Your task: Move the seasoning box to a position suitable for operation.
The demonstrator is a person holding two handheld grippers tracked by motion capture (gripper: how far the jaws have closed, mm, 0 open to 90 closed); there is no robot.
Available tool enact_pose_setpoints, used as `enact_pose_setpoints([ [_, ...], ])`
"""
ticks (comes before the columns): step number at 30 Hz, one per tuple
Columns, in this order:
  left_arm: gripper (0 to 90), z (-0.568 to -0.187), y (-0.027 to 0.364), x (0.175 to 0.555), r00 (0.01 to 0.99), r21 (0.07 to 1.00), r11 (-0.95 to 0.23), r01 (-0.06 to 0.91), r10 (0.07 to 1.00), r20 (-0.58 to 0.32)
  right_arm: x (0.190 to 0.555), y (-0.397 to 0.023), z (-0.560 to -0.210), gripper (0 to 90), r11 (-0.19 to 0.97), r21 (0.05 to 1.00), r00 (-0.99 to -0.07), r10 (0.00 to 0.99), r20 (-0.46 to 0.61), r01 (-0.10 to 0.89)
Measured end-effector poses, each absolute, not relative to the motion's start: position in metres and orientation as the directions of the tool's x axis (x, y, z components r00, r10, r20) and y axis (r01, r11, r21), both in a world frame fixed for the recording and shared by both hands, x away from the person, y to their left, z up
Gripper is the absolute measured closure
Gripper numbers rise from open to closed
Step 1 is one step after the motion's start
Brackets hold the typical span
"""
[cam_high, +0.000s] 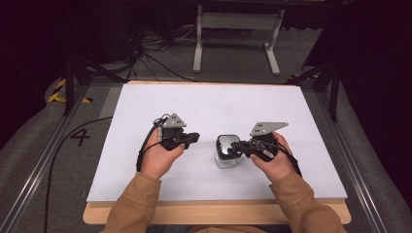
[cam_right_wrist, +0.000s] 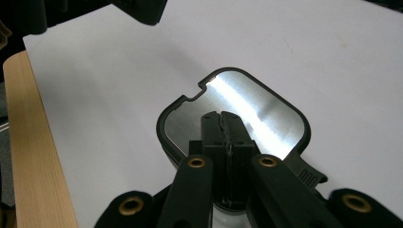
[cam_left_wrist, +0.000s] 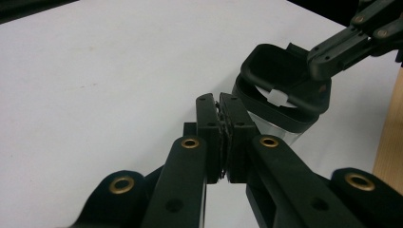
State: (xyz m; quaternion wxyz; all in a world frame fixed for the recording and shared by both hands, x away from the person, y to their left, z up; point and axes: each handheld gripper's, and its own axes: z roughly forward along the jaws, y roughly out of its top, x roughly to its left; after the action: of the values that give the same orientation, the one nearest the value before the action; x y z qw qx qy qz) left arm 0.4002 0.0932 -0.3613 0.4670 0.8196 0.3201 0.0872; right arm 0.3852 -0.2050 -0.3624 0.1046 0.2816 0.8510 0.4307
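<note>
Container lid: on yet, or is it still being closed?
Done: the black lid sits on the clear container, which stands upright on the white table. In hand: the right hand-held gripper, jaws shut, rests over the lid top, apparently pressing it down. The left hand-held gripper is shut, empty and apart from the container. Left: whether the latch tab is fully seated cannot be told.
</note>
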Motion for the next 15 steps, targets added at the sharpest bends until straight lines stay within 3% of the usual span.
enact_pose_setpoints([
  [9, 87.4, -0.365, 0.091, 0.403, 0.776, 0.823, -0.35, 0.447, 0.61, -0.162, 0.383, -0.205, -0.365, 90.0, 0.467, 0.8, -0.822, 0.566, 0.055, 0.375],
  [15, 89.6, -0.373, 0.09, 0.418, 0.785, 0.823, -0.34, 0.455, 0.59, -0.19, 0.373, -0.234, -0.352, 90.0, 0.416, 0.831, -0.789, 0.613, 0.043, 0.368],
])
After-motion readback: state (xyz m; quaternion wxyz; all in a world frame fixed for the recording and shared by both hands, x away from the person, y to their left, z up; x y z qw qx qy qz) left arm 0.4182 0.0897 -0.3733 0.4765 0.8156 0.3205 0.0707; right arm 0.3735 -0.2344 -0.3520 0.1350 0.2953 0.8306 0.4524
